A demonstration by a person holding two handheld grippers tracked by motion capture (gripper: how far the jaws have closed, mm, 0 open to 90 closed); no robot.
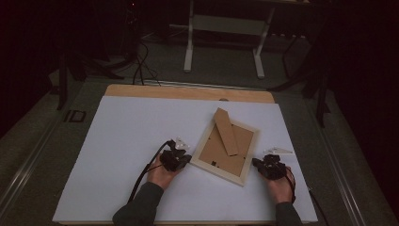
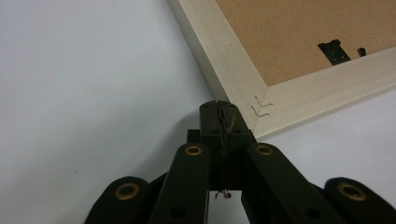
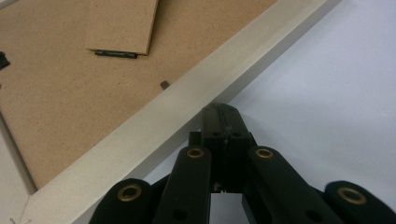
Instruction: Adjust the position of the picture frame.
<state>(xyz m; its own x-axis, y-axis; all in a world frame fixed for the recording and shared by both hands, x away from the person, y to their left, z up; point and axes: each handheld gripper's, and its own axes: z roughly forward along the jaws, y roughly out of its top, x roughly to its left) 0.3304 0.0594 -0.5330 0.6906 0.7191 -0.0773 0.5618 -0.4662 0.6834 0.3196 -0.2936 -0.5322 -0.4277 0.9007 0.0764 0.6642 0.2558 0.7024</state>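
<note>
Beyond our fingers we see the white surface (image 1: 131, 141) spreading out bare to the left of them, with a strip of light wooden board (image 1: 188, 92) showing along its far edge. Well beyond the fingers, on the dim grey floor (image 1: 221, 70), stands a white metal stand (image 1: 225, 28) on two legs. Farther left, dark cables (image 1: 140, 66) trail across that floor toward the surface's far corner.

Picture frame (image 1: 227, 147) lies face-down, tilted, on white board (image 1: 131, 141); left gripper (image 1: 176, 159) at its left corner; right gripper (image 1: 269, 166) beside its right edge.
</note>
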